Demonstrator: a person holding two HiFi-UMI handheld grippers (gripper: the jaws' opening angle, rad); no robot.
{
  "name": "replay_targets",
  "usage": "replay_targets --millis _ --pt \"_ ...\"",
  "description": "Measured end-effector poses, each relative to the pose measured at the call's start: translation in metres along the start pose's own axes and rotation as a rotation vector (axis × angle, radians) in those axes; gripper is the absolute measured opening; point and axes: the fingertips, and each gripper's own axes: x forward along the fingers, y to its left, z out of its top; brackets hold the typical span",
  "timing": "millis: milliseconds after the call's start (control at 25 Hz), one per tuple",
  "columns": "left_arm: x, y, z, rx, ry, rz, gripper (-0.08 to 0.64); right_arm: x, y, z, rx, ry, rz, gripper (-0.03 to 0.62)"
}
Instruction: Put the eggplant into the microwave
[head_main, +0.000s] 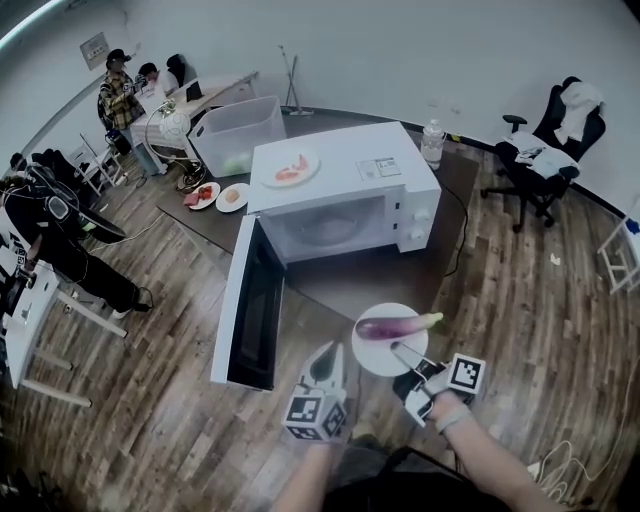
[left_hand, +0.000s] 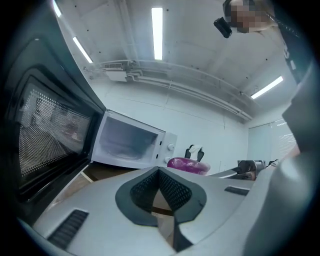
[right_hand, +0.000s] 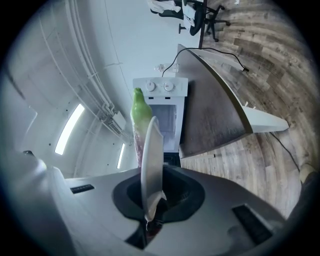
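Right fingers (right_hand: 184, 194): closed together on the rim of a white plate (head_main: 378, 357), which stands edge-on between them in the right gripper view. Right gripper (head_main: 399, 350) points roughly level, toward the microwave (head_main: 345, 180).

Left fingers (left_hand: 176, 193): tips meet, nothing between them. Left gripper (head_main: 326, 356) hangs just beside the plate, on its left, apart from it.

Eggplant (head_main: 394, 325): purple with a green stem end, lying across the far half of the held plate, stem toward the right in the head view. It is outside the microwave, in front of the open cavity and near the front edge of the bench (head_main: 372, 278).

Microwave: white, on the dark bench, with its door (head_main: 250, 305) swung fully open to the left. The cavity is in view, but its contents are not clear.

On the microwave top: a second plate (head_main: 290, 168) with something reddish, probably food, too small to identify.

Further out on the bench: a clear tub (head_main: 238, 133), two small plates (head_main: 232, 197) and a bottle (head_main: 432, 140).

Floor is wood. An office chair (head_main: 545, 150) stands well to the right.
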Motion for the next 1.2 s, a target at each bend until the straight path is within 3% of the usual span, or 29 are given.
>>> replay_targets --millis 600,1200 --pt "0.029 0.051 0.016 0.000 -0.019 -0.011 0.003 0.077 -0.004 0.012 0.014 0.014 0.031 0.009" --pt "0.058 0.080 0.002 -0.014 -0.036 0.024 0.003 0.127 -0.029 0.037 0.015 0.046 0.017 0.009"
